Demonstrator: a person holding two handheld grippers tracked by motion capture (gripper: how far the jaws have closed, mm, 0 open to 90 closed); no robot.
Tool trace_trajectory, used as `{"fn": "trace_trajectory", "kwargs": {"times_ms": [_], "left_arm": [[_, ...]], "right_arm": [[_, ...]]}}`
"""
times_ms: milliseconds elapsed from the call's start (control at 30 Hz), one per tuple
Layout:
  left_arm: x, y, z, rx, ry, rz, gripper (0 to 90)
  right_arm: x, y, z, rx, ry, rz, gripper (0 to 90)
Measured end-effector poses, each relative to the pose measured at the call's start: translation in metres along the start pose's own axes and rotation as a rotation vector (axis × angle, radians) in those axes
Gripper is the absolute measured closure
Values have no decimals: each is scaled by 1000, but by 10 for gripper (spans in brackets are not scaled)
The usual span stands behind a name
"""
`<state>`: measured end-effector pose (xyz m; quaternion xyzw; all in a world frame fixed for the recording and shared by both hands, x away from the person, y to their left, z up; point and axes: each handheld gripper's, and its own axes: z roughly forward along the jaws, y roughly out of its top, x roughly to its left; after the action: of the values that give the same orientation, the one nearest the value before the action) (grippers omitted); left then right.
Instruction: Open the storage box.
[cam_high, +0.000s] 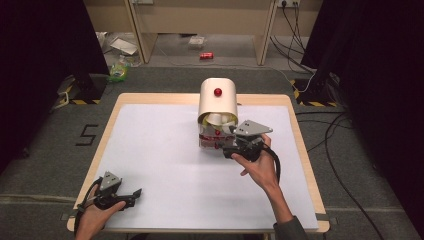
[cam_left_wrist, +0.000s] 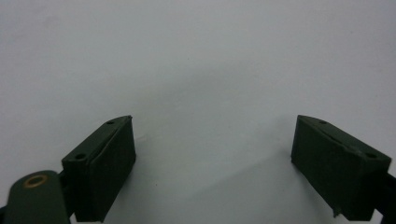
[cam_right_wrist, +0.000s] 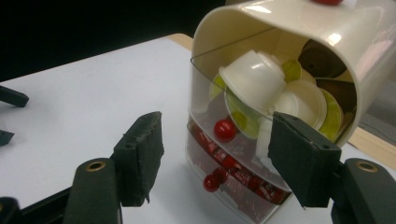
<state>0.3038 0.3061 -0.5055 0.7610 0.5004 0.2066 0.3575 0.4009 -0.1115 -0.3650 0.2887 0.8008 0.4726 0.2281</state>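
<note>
R gripper (cam_high: 231, 146) is being held w/ jaws apart, nothing clamped, just beside cream container (cam_high: 218, 97). L gripper (cam_high: 134, 195) is being rested w/ jaws apart on table (cam_high: 150, 150).

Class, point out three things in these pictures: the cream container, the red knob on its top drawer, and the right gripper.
cream container (cam_high: 218, 97), high view, on its rounded top.
red knob (cam_right_wrist: 224, 130), right gripper view, on the ball's front.
right gripper (cam_right_wrist: 212, 156), right gripper view, midway between its open jaws.

We read one sign: a dark figure "5" (cam_high: 88, 134) marked on the grey floor (cam_high: 45, 150) left of the tabletop (cam_high: 150, 150); printing elsewhere is illegible.
</note>
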Motion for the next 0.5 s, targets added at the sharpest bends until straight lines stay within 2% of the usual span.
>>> {"fn": "trace_trajectory", "kwargs": {"times_ms": [500], "left_arm": [[0,0,0,0,-1,-1,130]], "right_arm": [[-2,14,19,-7,-9,-28,382]]}}
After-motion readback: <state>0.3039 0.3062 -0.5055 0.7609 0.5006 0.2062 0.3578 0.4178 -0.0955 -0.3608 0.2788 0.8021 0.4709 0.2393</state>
